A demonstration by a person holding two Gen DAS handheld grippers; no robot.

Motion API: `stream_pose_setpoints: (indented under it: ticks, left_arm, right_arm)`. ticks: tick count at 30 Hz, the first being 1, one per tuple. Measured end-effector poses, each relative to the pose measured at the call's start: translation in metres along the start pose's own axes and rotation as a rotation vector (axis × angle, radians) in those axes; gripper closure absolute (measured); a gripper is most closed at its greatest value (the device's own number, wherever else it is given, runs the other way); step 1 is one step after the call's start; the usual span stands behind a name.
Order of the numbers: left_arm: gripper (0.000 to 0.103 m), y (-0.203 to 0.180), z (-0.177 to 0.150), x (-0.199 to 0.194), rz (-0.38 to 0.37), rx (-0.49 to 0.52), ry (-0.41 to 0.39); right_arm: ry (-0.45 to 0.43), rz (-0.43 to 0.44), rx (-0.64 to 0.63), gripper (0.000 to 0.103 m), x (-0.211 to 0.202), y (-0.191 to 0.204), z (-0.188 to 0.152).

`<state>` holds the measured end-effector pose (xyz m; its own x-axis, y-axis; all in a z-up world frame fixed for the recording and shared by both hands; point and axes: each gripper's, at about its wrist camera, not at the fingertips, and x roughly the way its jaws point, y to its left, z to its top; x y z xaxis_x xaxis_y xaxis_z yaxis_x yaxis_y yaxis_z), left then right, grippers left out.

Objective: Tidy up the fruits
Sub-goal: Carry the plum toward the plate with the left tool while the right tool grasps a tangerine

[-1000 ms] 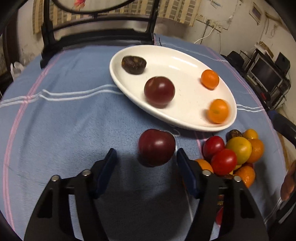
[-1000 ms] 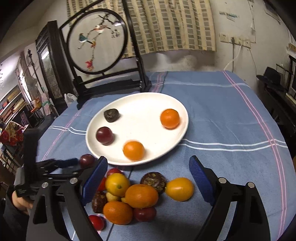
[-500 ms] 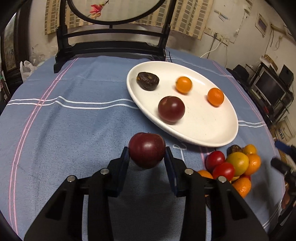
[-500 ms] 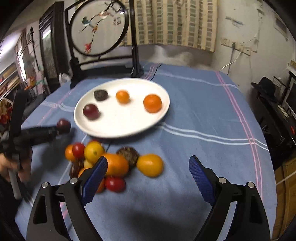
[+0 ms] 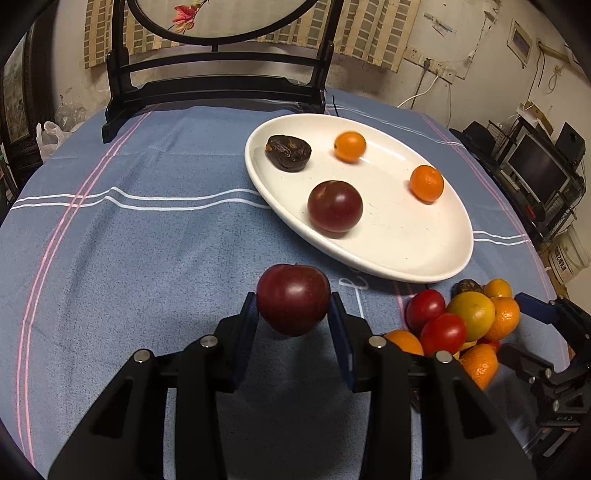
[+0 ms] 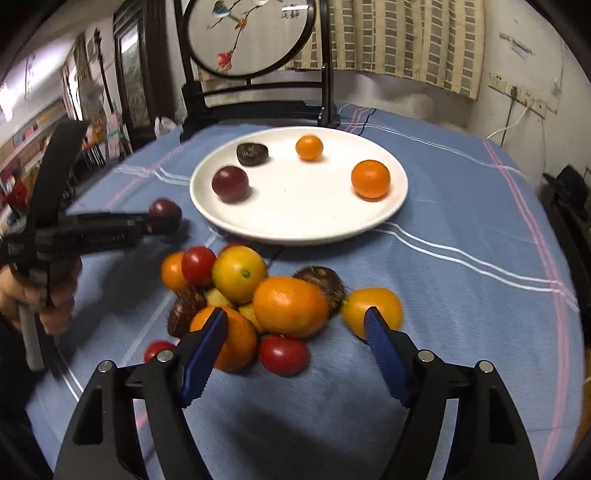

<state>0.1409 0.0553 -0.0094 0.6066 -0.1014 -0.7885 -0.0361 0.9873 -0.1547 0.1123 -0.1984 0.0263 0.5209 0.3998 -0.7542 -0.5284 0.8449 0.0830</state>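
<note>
My left gripper (image 5: 293, 314) is shut on a dark red plum (image 5: 293, 299) and holds it above the blue cloth, just short of the white plate (image 5: 424, 258). The plate holds another plum (image 5: 335, 205), a dark wrinkled fruit (image 5: 289, 152) and two oranges (image 5: 427, 183). My right gripper (image 6: 295, 319) is open and empty, hanging over a pile of oranges and tomatoes (image 6: 290, 306) on the cloth. The left gripper (image 6: 162, 221) with its plum (image 6: 164, 208) also shows in the right wrist view, left of the plate (image 6: 388, 214).
A dark wooden stand with a round embroidered screen (image 6: 251, 33) stands at the table's far edge behind the plate. The table is round with a blue striped cloth (image 5: 129, 240). Shelves and equipment (image 5: 535, 170) stand off to the right.
My left gripper closed on the plum and lifted it off the cloth. My right gripper moved in over the fruit pile, staying open.
</note>
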Motion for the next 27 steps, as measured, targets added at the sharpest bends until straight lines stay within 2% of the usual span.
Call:
stream_pose_setpoints:
  ticks: [5, 8, 10, 14, 17, 21, 24, 27]
  left_arm:
    - [0.065, -0.001, -0.001, -0.002, -0.002, 0.005, -0.006]
    - [0.065, -0.001, -0.001, -0.002, -0.004, 0.006, -0.005]
    - [0.065, -0.001, -0.001, -0.002, -0.005, 0.004, -0.004]
    - [0.065, -0.002, -0.002, -0.002, -0.009, 0.009, 0.000]
    - [0.065, -0.002, -0.001, -0.006, -0.011, 0.016, -0.012]
    - [0.065, -0.008, 0.001, -0.022, -0.006, 0.042, -0.080]
    - [0.065, -0.014, 0.008, -0.029, -0.026, 0.034, -0.079]
    - [0.065, -0.022, 0.024, -0.031, -0.061, 0.027, -0.075]
  right_arm:
    - [0.018, 0.093, 0.112, 0.041, 0.011, -0.013, 0.000]
    - [0.062, 0.133, 0.189, 0.058, 0.019, -0.024, -0.002]
    - [0.064, 0.153, 0.215, 0.059, 0.019, -0.028, -0.003]
    - [0.054, 0.130, 0.182, 0.059, 0.016, -0.019, -0.002]
    - [0.002, 0.118, 0.179, 0.059, 0.004, -0.018, 0.002]
    - [-0.101, 0.063, 0.200, 0.059, -0.012, -0.020, 0.007]
    - [-0.146, 0.052, 0.230, 0.059, -0.016, -0.016, 0.016]
    - [-0.175, 0.056, 0.197, 0.059, -0.016, -0.005, 0.037]
